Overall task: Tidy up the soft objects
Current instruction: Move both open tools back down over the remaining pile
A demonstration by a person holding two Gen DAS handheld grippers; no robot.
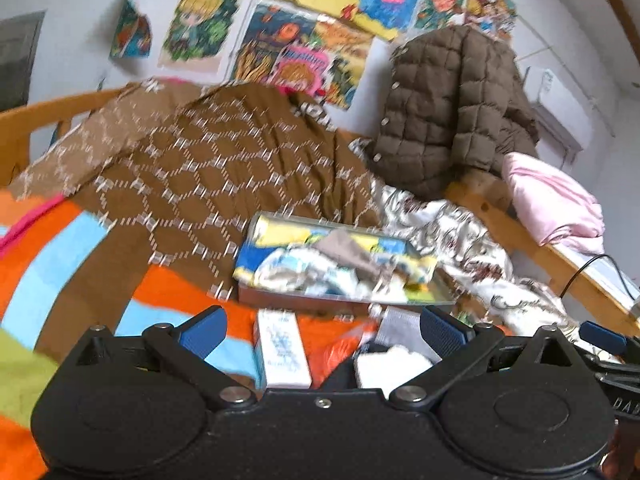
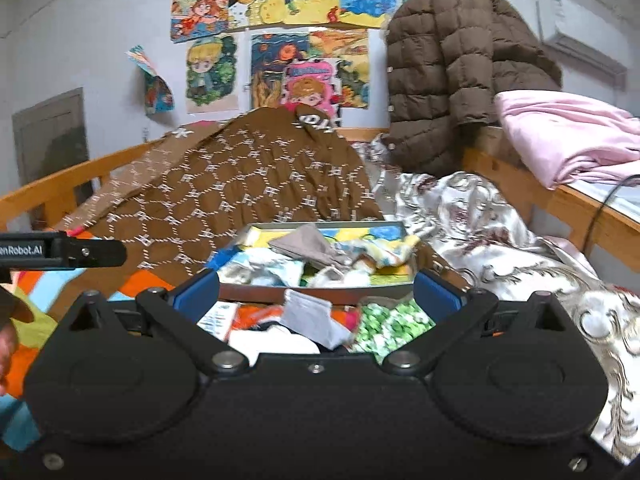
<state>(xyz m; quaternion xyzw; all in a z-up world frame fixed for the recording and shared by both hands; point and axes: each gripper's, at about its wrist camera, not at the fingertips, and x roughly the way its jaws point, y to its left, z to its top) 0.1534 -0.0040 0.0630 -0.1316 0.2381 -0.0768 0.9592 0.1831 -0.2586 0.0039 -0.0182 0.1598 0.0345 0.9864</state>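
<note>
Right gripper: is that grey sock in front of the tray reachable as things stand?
Probably yes. The right gripper is open, and the grey sock lies uncovered on top of the pile just ahead of its fingers, in front of the tray.

Soft, even daylight, no hard shadows; left wrist view smeared by motion blur, both views bending at fisheye edges.

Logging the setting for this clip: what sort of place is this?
Most likely a child's bedroom: a wooden-railed bed strewn with a brown patterned quilt, colourful drawings taped to the wall, and a brown puffer jacket hanging nearby.
</note>
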